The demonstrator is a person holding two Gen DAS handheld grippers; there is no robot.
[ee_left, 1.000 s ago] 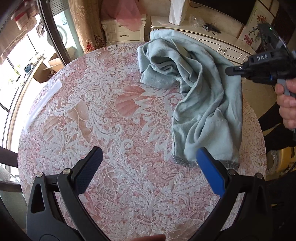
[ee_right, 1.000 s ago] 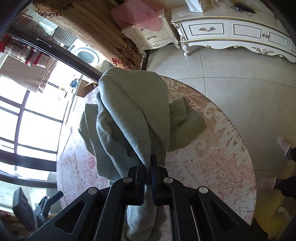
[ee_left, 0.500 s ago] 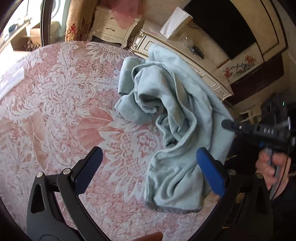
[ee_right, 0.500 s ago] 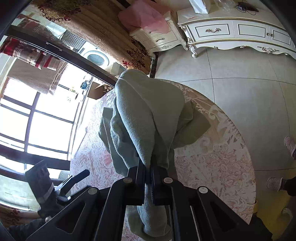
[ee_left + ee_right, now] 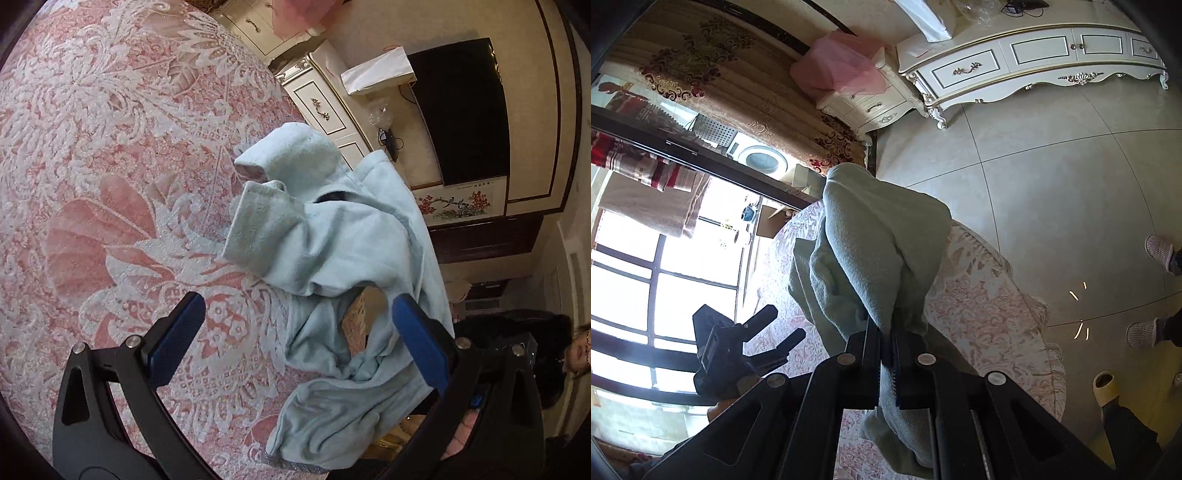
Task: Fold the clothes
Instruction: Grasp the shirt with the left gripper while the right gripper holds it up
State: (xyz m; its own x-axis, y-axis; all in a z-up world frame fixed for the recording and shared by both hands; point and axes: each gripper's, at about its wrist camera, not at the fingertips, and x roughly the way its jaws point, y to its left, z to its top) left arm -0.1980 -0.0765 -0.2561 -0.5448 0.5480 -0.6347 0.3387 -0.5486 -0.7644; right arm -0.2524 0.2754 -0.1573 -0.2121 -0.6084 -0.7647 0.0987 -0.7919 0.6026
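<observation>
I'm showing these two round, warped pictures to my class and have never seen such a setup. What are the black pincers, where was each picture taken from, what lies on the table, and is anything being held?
No robot here: a person holds a two-finger gripper in each hand, each with a wide-angle camera looking along its fingers. The left camera shows the left gripper open above a round table with a pink lace tablecloth, where a crumpled light blue garment partly lies. The right camera shows the right gripper shut on that garment's cloth, lifting part of it; the left gripper appears there too. The garment is still unfolded.
</observation>
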